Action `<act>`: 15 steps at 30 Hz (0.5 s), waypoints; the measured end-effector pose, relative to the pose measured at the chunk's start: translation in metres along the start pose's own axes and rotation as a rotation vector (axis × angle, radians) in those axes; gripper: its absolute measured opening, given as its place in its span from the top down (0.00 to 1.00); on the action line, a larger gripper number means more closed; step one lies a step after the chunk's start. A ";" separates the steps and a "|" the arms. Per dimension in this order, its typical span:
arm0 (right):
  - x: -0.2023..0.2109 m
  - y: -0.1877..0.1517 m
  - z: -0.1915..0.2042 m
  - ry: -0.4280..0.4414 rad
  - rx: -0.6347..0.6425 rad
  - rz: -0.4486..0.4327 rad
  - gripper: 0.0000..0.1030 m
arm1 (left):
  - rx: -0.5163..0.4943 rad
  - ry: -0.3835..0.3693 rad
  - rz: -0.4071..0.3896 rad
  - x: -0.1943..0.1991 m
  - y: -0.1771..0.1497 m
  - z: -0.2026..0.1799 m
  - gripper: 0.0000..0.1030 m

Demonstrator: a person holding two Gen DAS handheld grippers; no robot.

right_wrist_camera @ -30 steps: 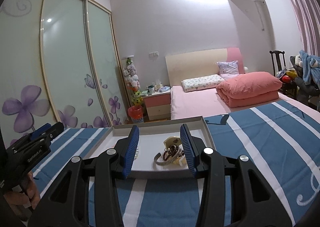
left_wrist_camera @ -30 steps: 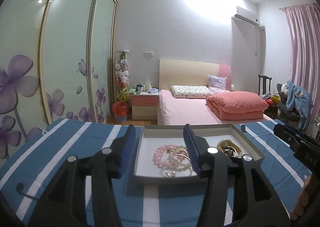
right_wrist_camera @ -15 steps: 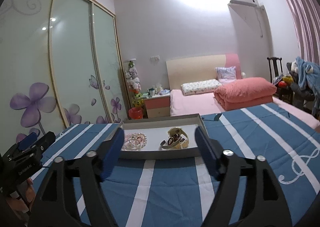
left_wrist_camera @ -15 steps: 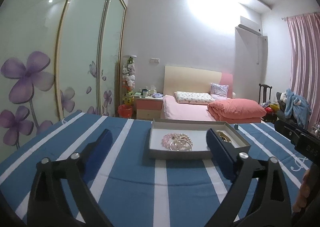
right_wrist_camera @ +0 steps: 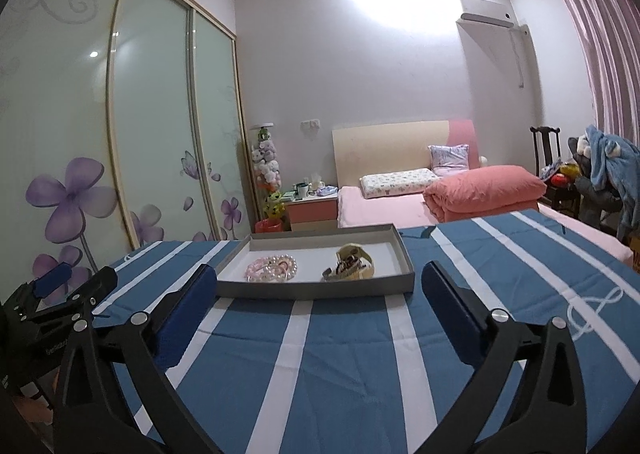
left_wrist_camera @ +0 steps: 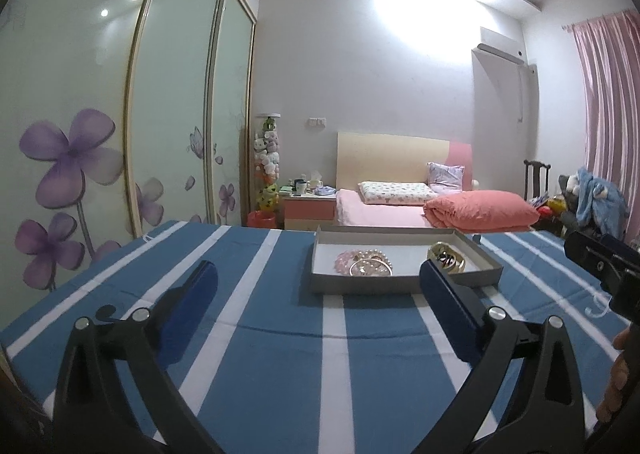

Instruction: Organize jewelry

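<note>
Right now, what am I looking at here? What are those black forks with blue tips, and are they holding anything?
They are two hand-held grippers, each carried by a person, each with a camera looking forward along its two fingers. One picture comes from the left gripper, the other from the right gripper. Both have just been opening and now stand wide open, holding nothing. Ahead, on a blue striped cloth, sits a shallow grey tray. In it lie pink and pearl bead bracelets and, beside them, a small pile of gold and dark jewelry.
</note>
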State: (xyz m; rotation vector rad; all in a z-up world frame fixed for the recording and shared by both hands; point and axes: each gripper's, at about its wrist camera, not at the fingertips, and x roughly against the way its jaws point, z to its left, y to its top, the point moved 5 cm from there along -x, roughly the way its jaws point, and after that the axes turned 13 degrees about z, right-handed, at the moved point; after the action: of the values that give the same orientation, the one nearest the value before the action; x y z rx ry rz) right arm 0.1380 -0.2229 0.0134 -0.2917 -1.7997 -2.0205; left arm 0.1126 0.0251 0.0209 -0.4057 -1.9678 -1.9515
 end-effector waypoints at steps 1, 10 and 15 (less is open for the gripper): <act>0.000 -0.003 -0.001 -0.002 -0.003 0.001 0.02 | -0.009 0.002 -0.001 0.002 -0.003 -0.001 0.04; 0.010 -0.014 -0.001 -0.012 -0.006 -0.018 0.02 | -0.025 -0.022 -0.004 0.012 -0.014 -0.007 0.04; 0.012 -0.014 0.001 -0.011 0.004 -0.025 0.02 | -0.026 -0.024 -0.013 0.014 -0.012 -0.008 0.04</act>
State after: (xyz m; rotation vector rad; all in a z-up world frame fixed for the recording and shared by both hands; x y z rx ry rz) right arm 0.1205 -0.2227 0.0059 -0.2811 -1.8229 -2.0363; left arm 0.0952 0.0159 0.0156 -0.4264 -1.9660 -1.9913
